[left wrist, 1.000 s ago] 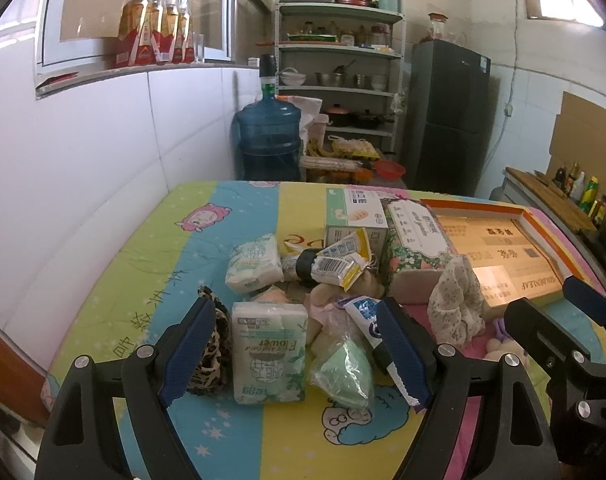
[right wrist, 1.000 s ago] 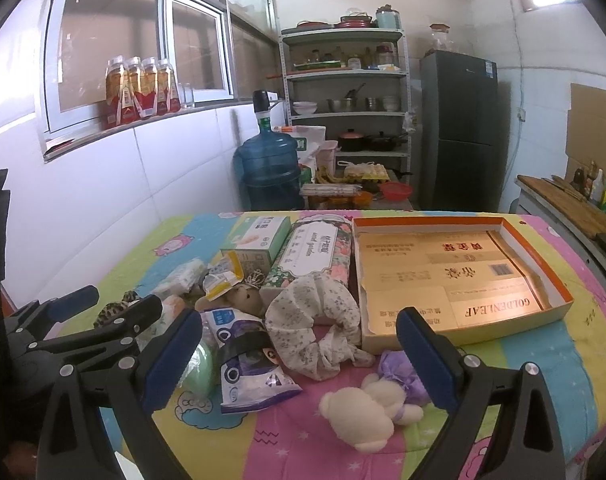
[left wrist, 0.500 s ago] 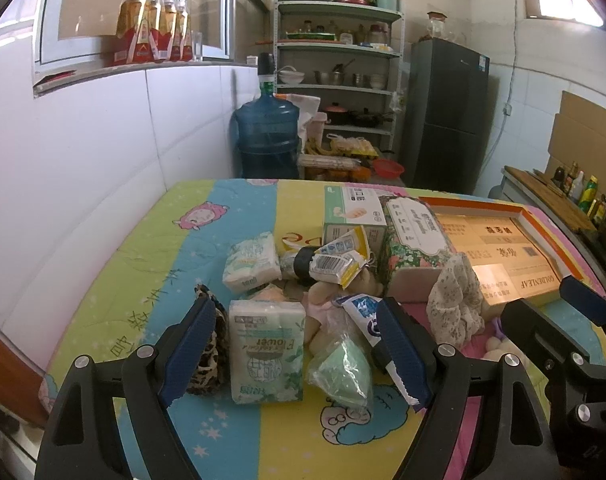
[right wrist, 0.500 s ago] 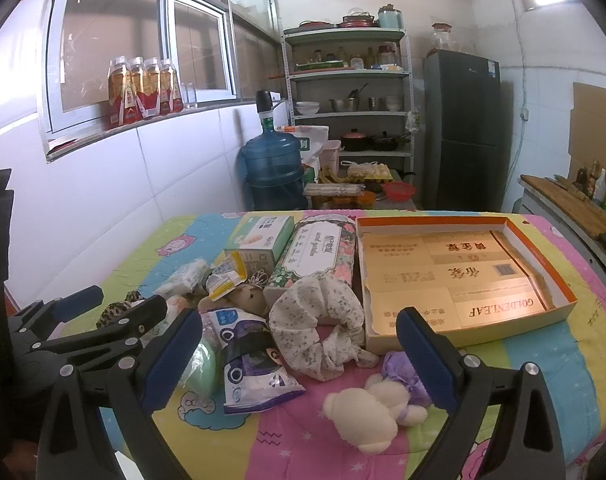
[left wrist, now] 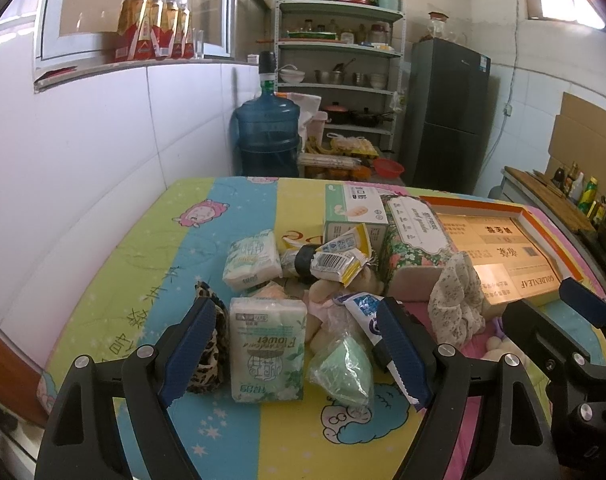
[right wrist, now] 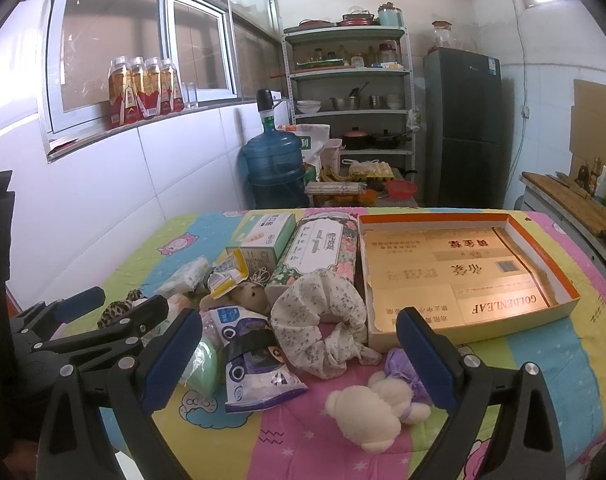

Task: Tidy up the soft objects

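A heap of soft things lies on the colourful table cover (left wrist: 151, 248). In the left wrist view, a green tissue pack (left wrist: 267, 354), a leopard-print scrunchie (left wrist: 211, 344) and a green bagged item (left wrist: 343, 370) lie between my open, empty left gripper's (left wrist: 295, 354) fingers. In the right wrist view, a floral scrunchie (right wrist: 323, 320), a blue-purple snack bag (right wrist: 255, 356) and a cream plush toy (right wrist: 373, 406) lie before my open, empty right gripper (right wrist: 299, 360). An open orange-rimmed cardboard box (right wrist: 463, 276) stands empty at the right.
A floral tissue box (right wrist: 319, 252) and a green carton (right wrist: 267, 236) stand behind the heap. A small tissue pack (left wrist: 251, 264) and a yellow sachet (left wrist: 337, 260) lie mid-table. A white tiled wall bounds the left; a water jug (left wrist: 267, 140) stands beyond the far edge.
Both views have shifted only slightly; the left gripper sits a little lower and closer to the tissue pack. Nothing was taken hold of or let go.
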Demonstrator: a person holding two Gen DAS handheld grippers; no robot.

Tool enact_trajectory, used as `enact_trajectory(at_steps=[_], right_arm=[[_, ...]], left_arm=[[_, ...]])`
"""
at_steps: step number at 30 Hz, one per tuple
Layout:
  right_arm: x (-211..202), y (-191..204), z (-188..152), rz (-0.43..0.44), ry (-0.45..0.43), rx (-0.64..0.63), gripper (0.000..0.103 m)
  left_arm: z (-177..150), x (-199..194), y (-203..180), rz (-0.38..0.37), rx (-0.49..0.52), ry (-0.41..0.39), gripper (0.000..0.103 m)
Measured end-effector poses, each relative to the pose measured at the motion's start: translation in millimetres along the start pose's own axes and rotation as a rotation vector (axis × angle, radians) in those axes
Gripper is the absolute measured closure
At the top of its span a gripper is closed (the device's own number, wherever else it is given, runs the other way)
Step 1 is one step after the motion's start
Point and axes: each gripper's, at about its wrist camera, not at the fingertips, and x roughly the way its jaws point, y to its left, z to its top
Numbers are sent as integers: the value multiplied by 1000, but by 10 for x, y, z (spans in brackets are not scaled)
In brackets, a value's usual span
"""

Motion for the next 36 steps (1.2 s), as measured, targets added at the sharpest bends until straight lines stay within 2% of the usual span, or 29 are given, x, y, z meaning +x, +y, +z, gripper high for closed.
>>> enact_trajectory(at_steps=[28, 33, 36], right_arm=[[13, -3, -30, 2, 9, 7, 4], [30, 9, -92, 5, 11, -8, 4], [70, 44, -201, 19, 24, -25, 4]], left_arm=[[-51, 15, 61, -11, -20, -4, 19], [-199, -52, 234, -28, -32, -43, 19], [-394, -88, 381, -45, -50, -56, 19]])
